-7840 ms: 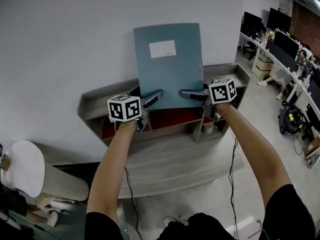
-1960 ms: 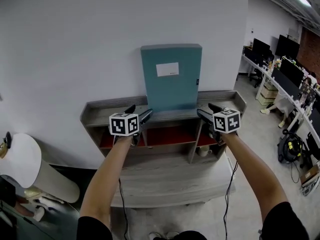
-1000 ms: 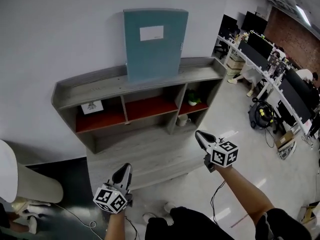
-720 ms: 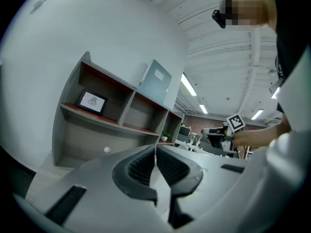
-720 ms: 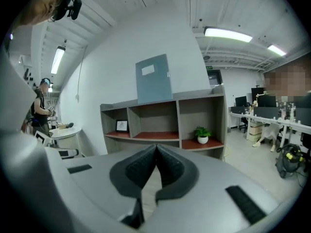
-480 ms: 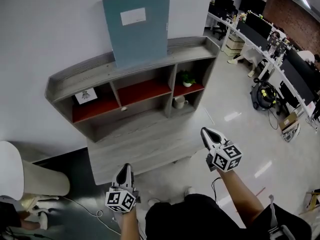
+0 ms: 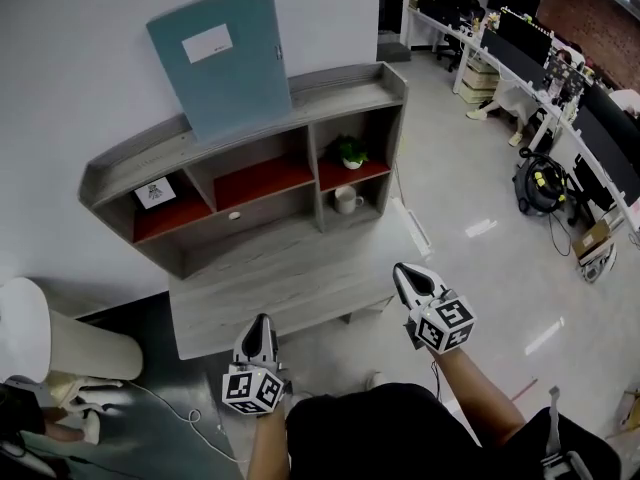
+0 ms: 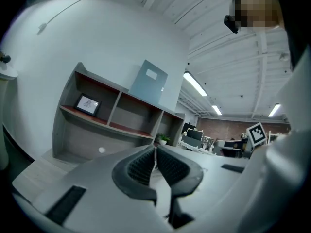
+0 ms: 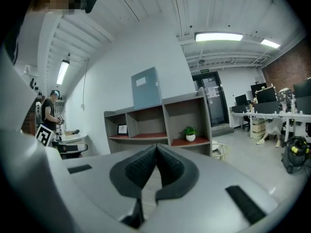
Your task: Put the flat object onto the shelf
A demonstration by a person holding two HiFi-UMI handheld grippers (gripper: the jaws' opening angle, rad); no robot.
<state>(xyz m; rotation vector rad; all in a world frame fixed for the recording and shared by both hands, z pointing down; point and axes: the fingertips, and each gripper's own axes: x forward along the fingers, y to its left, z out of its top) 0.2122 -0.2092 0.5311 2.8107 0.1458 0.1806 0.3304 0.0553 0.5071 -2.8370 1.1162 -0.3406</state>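
Head view: teal folder (image 7: 222, 58) is stood on the shelf (image 7: 340, 88) top, leaned against the wall. Framed picture (image 7: 152, 193) is housed in the left compartment, plant (image 7: 348, 151) in the right, mug (image 7: 345, 200) below it. Left gripper (image 7: 260, 326) and right gripper (image 7: 404, 274) are closed, empty, well apart from shelf.

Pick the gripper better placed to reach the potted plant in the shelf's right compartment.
Right, probably: the right gripper is further forward and on the same side as the potted plant, while the left gripper hangs back, farther left. Both are shut and empty.
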